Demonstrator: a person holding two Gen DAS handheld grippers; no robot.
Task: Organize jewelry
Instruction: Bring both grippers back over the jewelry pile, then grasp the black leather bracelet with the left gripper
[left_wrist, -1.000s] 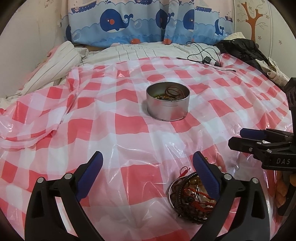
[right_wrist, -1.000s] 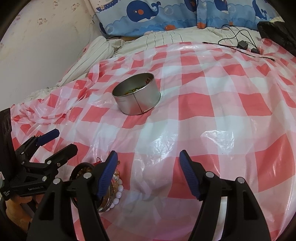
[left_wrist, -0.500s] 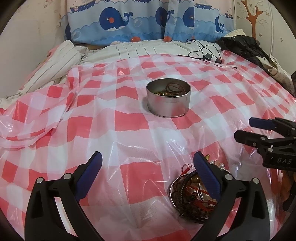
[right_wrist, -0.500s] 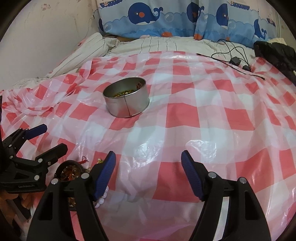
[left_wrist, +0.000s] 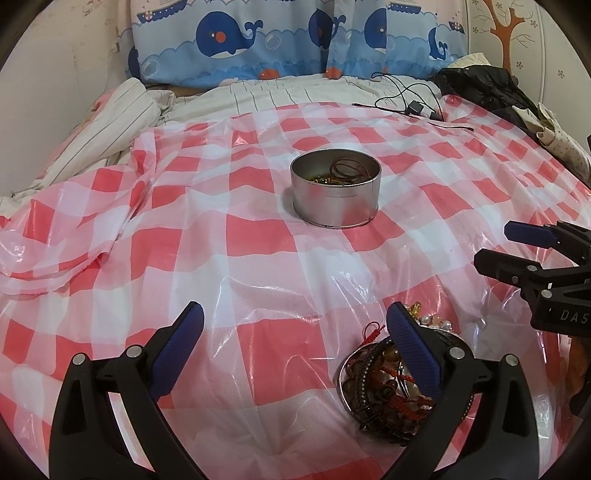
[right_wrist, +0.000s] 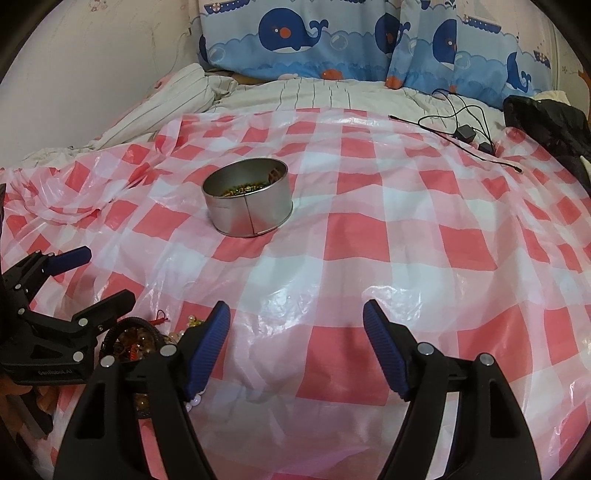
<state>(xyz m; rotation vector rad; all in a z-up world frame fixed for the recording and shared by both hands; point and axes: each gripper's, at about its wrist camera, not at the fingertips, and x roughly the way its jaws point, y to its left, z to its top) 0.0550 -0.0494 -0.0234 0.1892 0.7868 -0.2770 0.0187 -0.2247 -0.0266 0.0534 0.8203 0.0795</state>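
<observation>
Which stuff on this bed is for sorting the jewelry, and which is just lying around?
For the job: round tin, jewelry pile, loose beads.
Lying about: black cable, black garment, whale pillows, checked plastic sheet.

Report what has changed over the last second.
The right gripper rolled level and drew toward the right in the left wrist view; its empty jaws have just been opening slightly. The left gripper, round tin and jewelry pile stayed put; nothing was grasped.
</observation>
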